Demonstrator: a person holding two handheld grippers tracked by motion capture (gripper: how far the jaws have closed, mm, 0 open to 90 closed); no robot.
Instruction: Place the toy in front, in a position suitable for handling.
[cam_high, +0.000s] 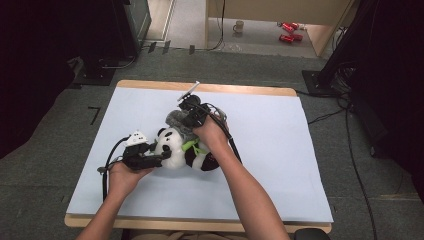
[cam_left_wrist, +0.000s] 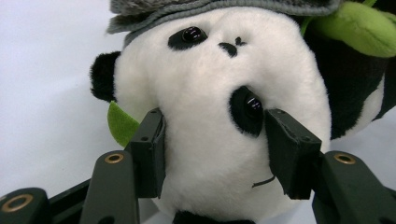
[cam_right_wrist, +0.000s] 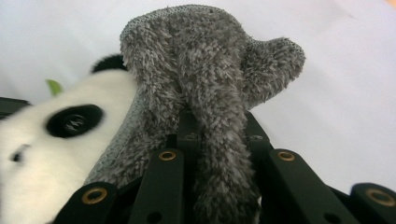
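A stuffed panda (cam_high: 180, 150) lies on its side near the middle of the tabletop (cam_high: 280, 165), which is covered in pale blue, with its white head toward the left gripper (cam_high: 152, 159) and its black body and green leaf trim toward the person's right arm. In the left gripper view the panda's head (cam_left_wrist: 210, 116) sits between the two black jaws, one pad pressing the cheek beside a green leaf (cam_left_wrist: 122, 123) and the other against the black eye patch, so the left gripper is clamped on the head. A fuzzy grey hat (cam_high: 176, 121) sits at the top of the panda's head, on the far side from the person. The right gripper (cam_high: 192, 117) reaches over the toy from above; in its own view its jaws are clenched tight on a fold of the grey hat (cam_right_wrist: 210, 107), whose knitted rim rests against the white fur of the head.
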